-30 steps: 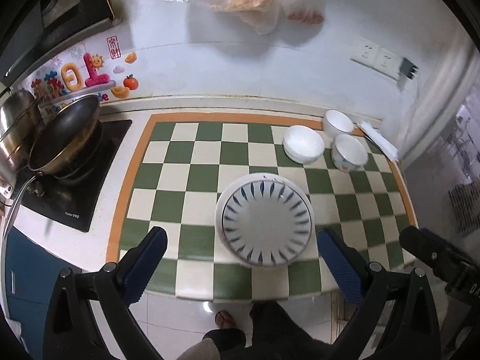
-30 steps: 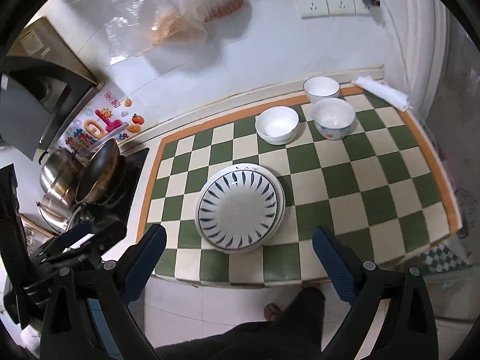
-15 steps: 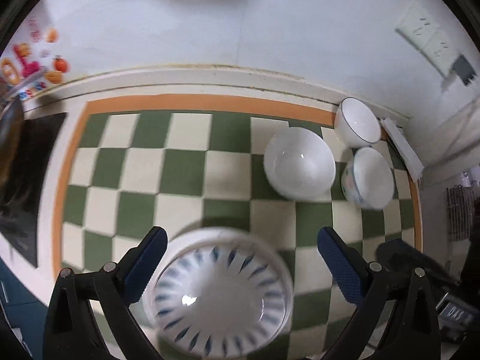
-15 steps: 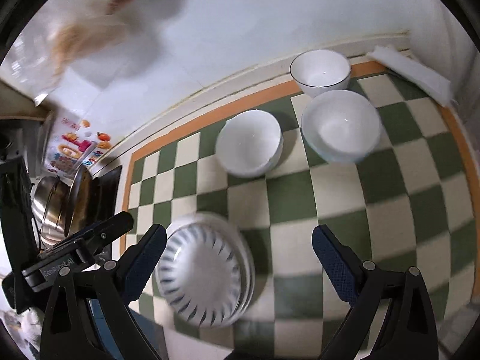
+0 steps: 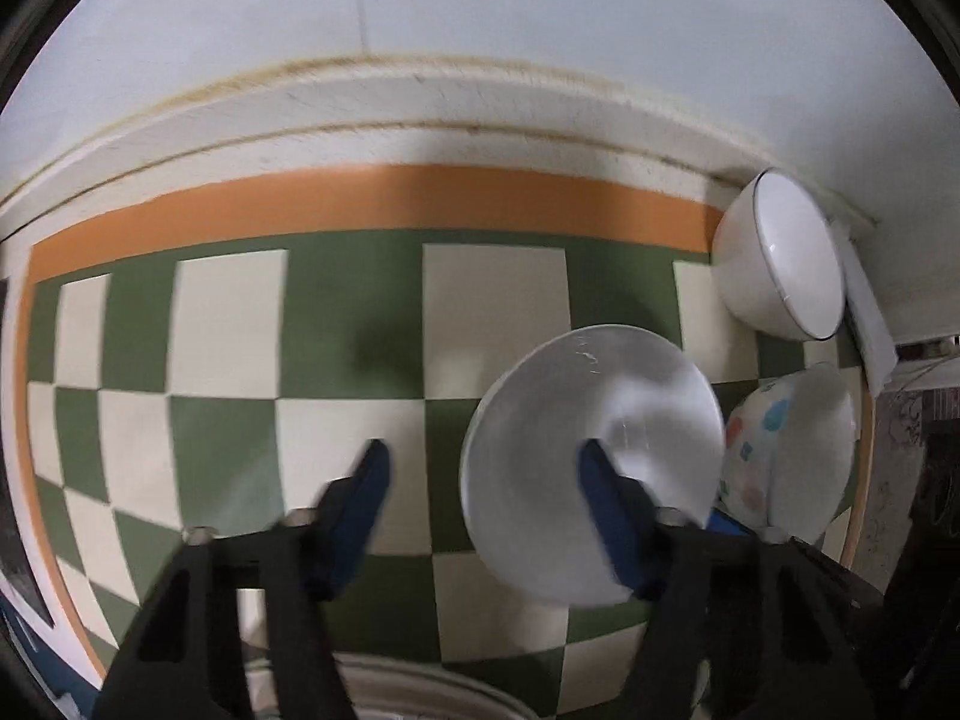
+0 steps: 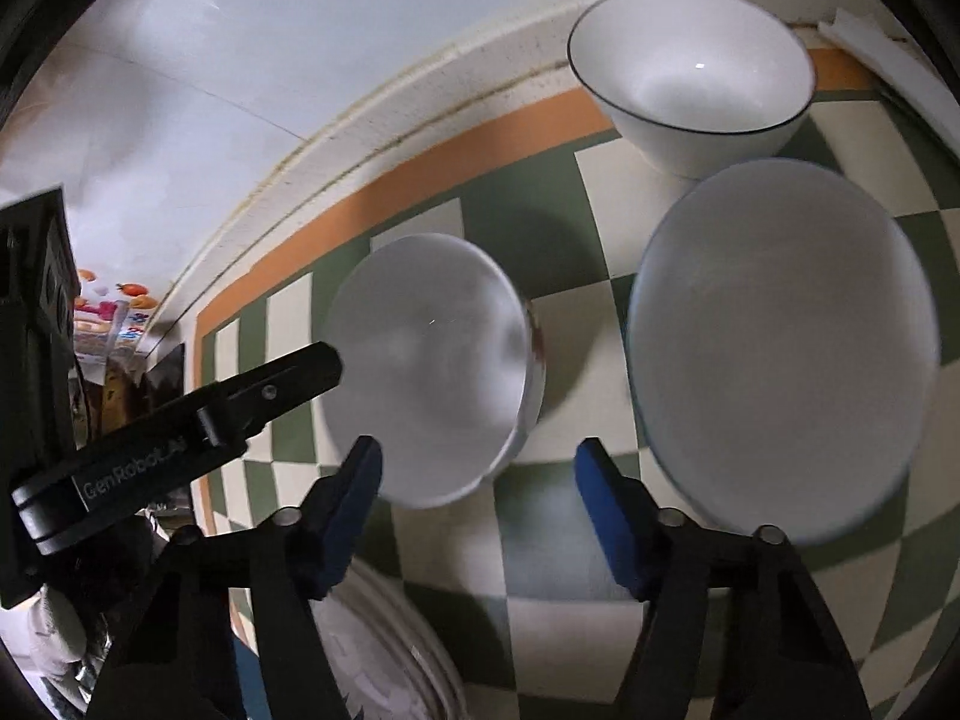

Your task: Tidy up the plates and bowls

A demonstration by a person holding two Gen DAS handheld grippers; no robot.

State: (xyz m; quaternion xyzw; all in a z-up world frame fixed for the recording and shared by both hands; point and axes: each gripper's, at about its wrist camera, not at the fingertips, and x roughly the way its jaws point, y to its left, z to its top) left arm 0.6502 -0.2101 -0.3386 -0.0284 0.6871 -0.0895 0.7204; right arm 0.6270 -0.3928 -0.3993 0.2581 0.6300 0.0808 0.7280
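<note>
Bowl (image 5: 594, 462) straddled by left tongs (image 5: 483, 468)

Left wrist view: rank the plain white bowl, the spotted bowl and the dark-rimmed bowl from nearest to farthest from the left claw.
1. Plain white bowl: nearest the left claw; its rim sits between the open fingers, the right finger over its inside.
2. Spotted bowl: next, further right, beside the plain bowl.
3. Dark-rimmed bowl: farthest, back right by the wall.

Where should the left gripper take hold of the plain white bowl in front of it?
On the rim. The plain white bowl sits upright and open, so come down from above with one finger of the left gripper inside the wall and one outside, probably on its left side, away from the patterned bowl.
</note>
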